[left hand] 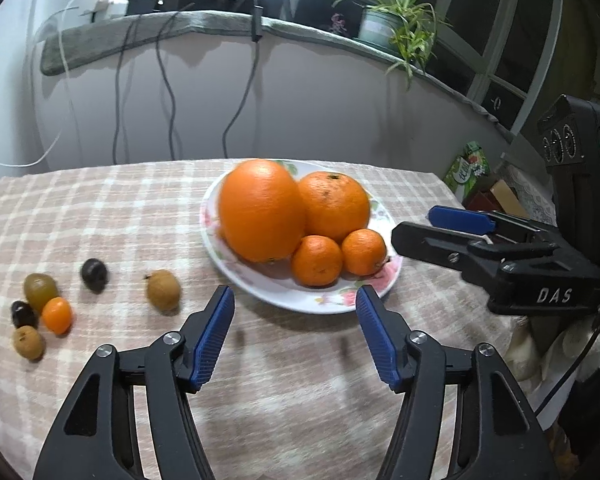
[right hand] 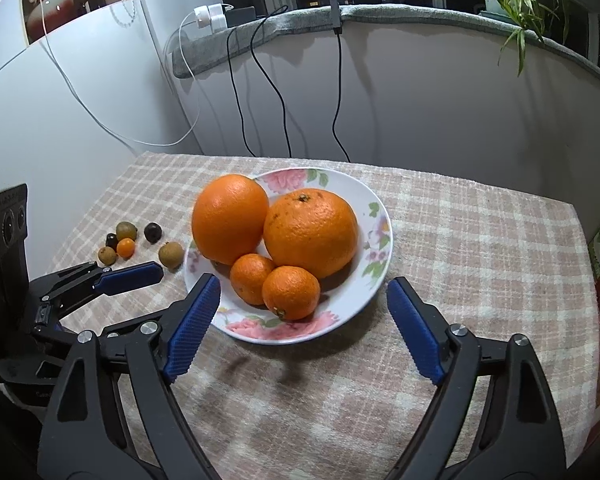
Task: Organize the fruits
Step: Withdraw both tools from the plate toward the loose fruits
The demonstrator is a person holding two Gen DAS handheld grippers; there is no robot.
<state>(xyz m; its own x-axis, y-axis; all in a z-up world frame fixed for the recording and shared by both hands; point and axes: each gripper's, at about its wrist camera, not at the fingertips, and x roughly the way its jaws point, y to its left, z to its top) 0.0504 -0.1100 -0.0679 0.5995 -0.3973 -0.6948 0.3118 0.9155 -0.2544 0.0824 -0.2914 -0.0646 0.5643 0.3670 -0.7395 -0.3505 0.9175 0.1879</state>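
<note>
Both tools empty, jaws apart: left tool, right tool. Plate just ahead holds four oranges, sorted by type. Small fruits left of left tool, grouped on table.

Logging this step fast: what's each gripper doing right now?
Left gripper: open, holding nothing, short of the floral plate.
Right gripper: open, holding nothing.

Glossy glazed plate on a matt woven checked cloth.
</note>
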